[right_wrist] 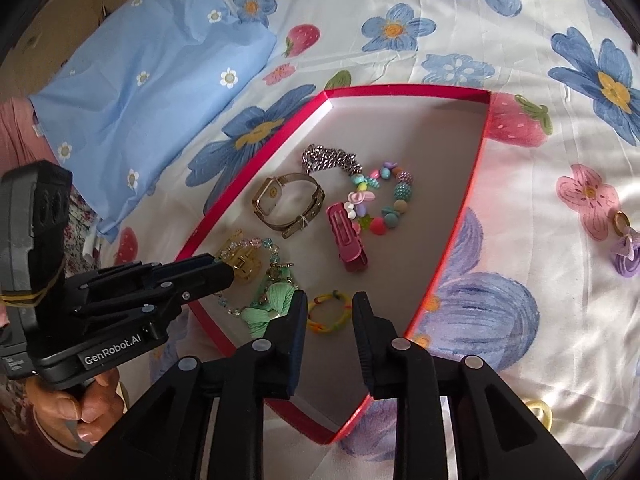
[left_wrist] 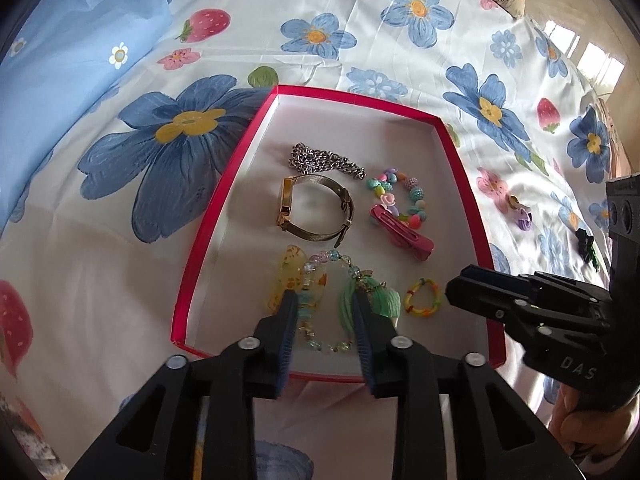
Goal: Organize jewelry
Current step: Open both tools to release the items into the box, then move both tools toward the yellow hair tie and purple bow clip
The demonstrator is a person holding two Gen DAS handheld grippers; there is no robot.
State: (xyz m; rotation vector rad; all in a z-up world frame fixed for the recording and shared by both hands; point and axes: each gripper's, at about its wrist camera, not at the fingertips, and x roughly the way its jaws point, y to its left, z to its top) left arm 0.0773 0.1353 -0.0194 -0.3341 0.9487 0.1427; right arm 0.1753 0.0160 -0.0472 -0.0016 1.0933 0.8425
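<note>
A red-rimmed shallow box (left_wrist: 224, 216) (right_wrist: 460, 220) lies on a floral bedsheet. In it lie a silver chain (left_wrist: 324, 160), a gold watch (left_wrist: 316, 208), a pastel bead bracelet (left_wrist: 394, 196), a pink hair clip (left_wrist: 402, 232), a yellow hair claw (left_wrist: 288, 276), a glass-bead bracelet with green tassel (left_wrist: 384, 300) and a small yellow elastic ring (left_wrist: 424, 298) (right_wrist: 328, 312). My left gripper (left_wrist: 326, 300) is open above the beaded bracelet and tassel. My right gripper (right_wrist: 330, 304) is open above the yellow ring.
A purple bow ring (left_wrist: 520, 214) (right_wrist: 624, 248) and a dark green clip (left_wrist: 586, 246) lie on the sheet right of the box. A pale yellow ring (right_wrist: 540, 410) lies near my right gripper. A blue pillow (right_wrist: 152, 80) is at the far left.
</note>
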